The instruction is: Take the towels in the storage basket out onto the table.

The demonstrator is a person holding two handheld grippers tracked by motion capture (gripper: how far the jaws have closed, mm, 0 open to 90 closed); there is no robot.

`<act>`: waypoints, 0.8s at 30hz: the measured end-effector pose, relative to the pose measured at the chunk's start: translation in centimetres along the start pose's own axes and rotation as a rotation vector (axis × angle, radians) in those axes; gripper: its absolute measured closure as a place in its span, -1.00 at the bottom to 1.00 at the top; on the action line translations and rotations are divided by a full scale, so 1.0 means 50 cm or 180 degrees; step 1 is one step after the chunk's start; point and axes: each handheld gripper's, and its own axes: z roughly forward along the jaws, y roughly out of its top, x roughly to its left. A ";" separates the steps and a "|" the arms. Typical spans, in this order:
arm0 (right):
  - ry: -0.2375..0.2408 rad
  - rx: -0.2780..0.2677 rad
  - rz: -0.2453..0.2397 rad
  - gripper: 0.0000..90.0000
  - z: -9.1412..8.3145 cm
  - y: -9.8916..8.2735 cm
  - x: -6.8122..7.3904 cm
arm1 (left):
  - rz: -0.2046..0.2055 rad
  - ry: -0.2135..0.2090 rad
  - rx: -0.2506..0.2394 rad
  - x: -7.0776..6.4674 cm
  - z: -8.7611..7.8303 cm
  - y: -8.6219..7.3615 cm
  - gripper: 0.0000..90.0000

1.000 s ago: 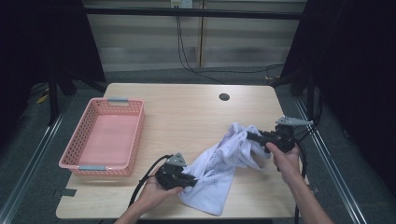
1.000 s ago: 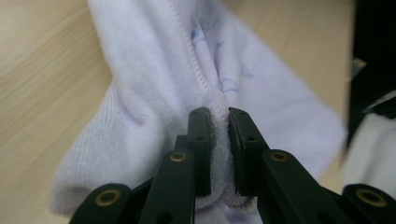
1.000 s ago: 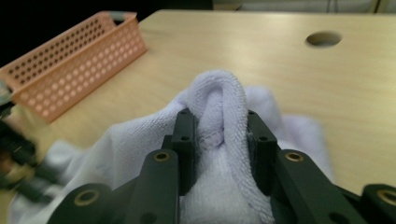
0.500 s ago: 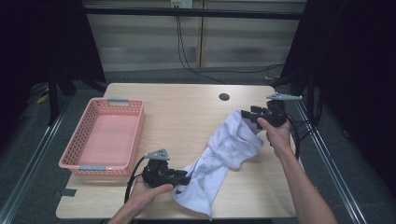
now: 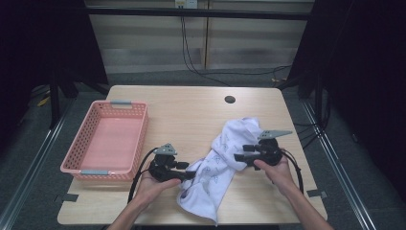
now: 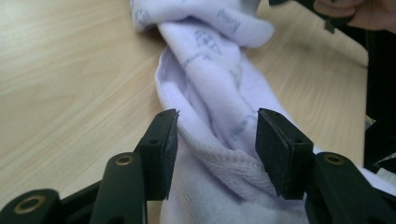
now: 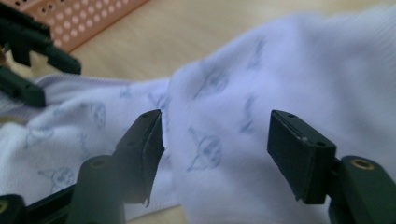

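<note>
**Loose cloth, open jaws**

Our left gripper (image 5: pixel 184 168) and right gripper (image 5: pixel 242 155) have just been opening; the white printed cloth (image 5: pixel 218 170) lies bunched on the tabletop (image 5: pixel 191 112) between unpressed jaws. Closing on one fold risks dragging it askew.
</note>
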 end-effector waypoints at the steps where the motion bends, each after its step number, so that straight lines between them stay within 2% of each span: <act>1: 0.0009 0.0088 -0.0028 -0.27 0.020 -0.014 0.003 | -0.0017 -0.0005 0.0023 0.003 0.004 -0.003 0.11; 2: -0.0024 0.0190 -0.0086 -0.28 0.035 -0.021 0.006 | -0.0036 -0.0049 0.0046 0.005 0.008 -0.006 0.22; 3: -0.0078 0.0255 -0.0127 -0.28 0.044 -0.024 0.009 | -0.0022 -0.0034 0.0128 0.007 0.013 -0.010 0.35; 4: -0.0169 0.0284 -0.0220 -0.14 0.052 -0.025 0.014 | 0.0004 -0.0019 0.0170 0.006 0.017 -0.012 0.58; 5: -0.0310 0.0239 -0.0267 0.27 0.051 -0.021 0.013 | 0.0019 -0.0052 0.0170 0.004 0.016 -0.013 0.74; 6: -0.0394 0.0218 -0.0191 0.54 0.048 -0.015 0.005 | 0.0035 -0.0067 0.0158 0.003 0.014 -0.012 0.81; 7: -0.0372 0.0190 -0.0117 0.81 0.043 -0.011 -0.005 | 0.0044 -0.0075 0.0137 0.000 0.007 -0.009 0.83; 9: -0.0400 -0.0006 -0.0017 0.93 0.023 0.005 -0.034 | 0.0027 -0.0169 0.0010 -0.004 -0.010 -0.006 0.86; 12: -0.0530 -0.0254 0.0058 0.95 -0.016 0.049 -0.071 | -0.0008 -0.0228 -0.0225 -0.012 -0.052 -0.001 0.86; 16: -0.0839 -0.0556 0.0135 0.95 -0.076 0.123 -0.118 | 0.0008 -0.0270 -0.0552 -0.025 -0.116 0.002 0.86; 17: -0.0923 -0.0605 0.0165 0.95 -0.087 0.139 -0.130 | -0.0023 -0.0298 -0.0626 -0.026 -0.128 0.001 0.86; 19: -0.1188 -0.0679 0.0225 0.95 -0.099 0.160 -0.152 | -0.0007 -0.0118 -0.0708 -0.024 -0.147 -0.004 0.86; 20: -0.1287 -0.0659 0.0235 0.93 -0.100 0.164 -0.164 | -0.0025 -0.0098 -0.0730 -0.019 -0.152 -0.008 0.85; 21: -0.1262 -0.0652 0.0270 0.84 -0.097 0.164 -0.175 | -0.0086 -0.0112 -0.0734 -0.012 -0.152 -0.013 0.83; 22: -0.1206 -0.0626 0.0314 0.55 -0.091 0.159 -0.181 | -0.0145 -0.0166 -0.0714 -0.005 -0.150 -0.018 0.77; 23: -0.1227 -0.0606 0.0349 0.29 -0.084 0.152 -0.180 | -0.0180 -0.0233 -0.0674 0.000 -0.145 -0.023 0.64; 24: -0.1147 -0.0588 0.0355 0.20 -0.078 0.143 -0.177 | -0.0161 -0.0237 -0.0640 0.003 -0.141 -0.025 0.59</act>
